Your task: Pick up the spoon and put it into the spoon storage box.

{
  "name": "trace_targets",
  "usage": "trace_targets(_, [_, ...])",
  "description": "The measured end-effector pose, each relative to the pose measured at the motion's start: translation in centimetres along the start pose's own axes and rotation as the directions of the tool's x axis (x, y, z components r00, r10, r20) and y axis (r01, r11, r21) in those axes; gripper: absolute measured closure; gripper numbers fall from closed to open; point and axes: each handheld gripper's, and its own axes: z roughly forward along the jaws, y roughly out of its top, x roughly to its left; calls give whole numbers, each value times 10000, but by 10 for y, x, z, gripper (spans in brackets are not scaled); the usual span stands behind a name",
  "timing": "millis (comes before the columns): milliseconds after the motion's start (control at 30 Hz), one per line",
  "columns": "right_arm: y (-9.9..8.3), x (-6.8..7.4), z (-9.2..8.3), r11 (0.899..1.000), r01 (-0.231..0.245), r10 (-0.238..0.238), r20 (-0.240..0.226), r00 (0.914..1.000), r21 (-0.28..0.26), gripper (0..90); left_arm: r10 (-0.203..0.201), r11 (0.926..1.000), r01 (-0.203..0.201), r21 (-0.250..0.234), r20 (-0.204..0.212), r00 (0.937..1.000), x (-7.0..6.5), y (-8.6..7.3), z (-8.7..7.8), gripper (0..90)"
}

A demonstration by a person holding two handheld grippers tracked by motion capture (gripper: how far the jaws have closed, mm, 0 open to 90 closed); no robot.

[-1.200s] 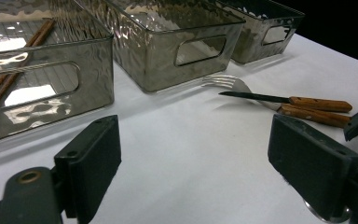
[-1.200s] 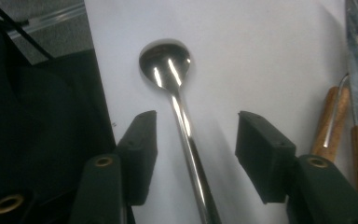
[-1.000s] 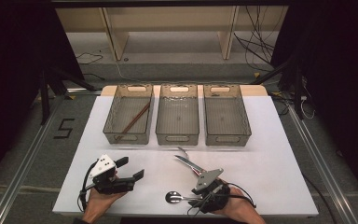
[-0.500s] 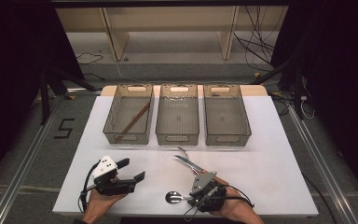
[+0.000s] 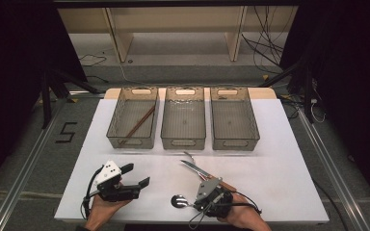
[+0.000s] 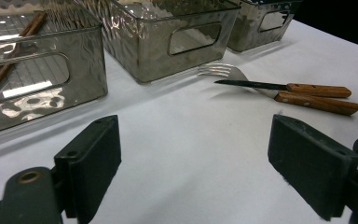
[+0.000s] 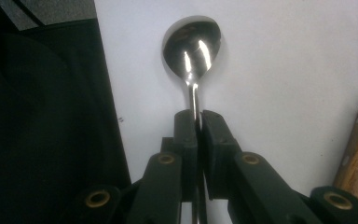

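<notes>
A shiny metal spoon [image 7: 193, 46] lies on the white table, its bowl pointing away from my right gripper [image 7: 197, 119]. That gripper's jaws have just been closing and now press on the spoon's thin handle. From the high view the spoon's bowl [image 5: 178, 201] sticks out to the left of the right gripper [image 5: 193, 202], near the table's front edge. My left gripper [image 5: 136, 174] is held at the front left, jaws wide open with nothing between them. In the left gripper view, that gripper [image 6: 194, 126] faces a fork [image 6: 223, 71] and two wooden-handled knives [image 6: 317, 88].
Three clear grey bins stand in a row at the back: the left bin [image 5: 113, 120] holds a wooden stick [image 5: 137, 126], with the middle bin [image 5: 183, 141] and right bin [image 5: 235, 142] beside it. The fork and knives [image 5: 197, 168] lie just behind the right gripper.
The right gripper's jaws have come together on the spoon's handle. Both hands have stayed where they were, and the left gripper stays open.
</notes>
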Motion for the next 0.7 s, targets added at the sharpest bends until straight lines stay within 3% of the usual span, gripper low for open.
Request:
trace_targets(133, [2,3,-5,9998,130,-131,-40,9999,-181,897,6,10000,-6,11,-19,10000,0,0,0,168])
trace_targets(200, [4,5,-5,9997,206,-205,192,9996,-87,898,-22,10000,22,-8,-14,10000,0,0,0,168])
trace_targets(700, [3,5,-2,9998,188,-188,139,9997,-66,896,36,10000,-36,63,6,10000,-1,0,1,171])
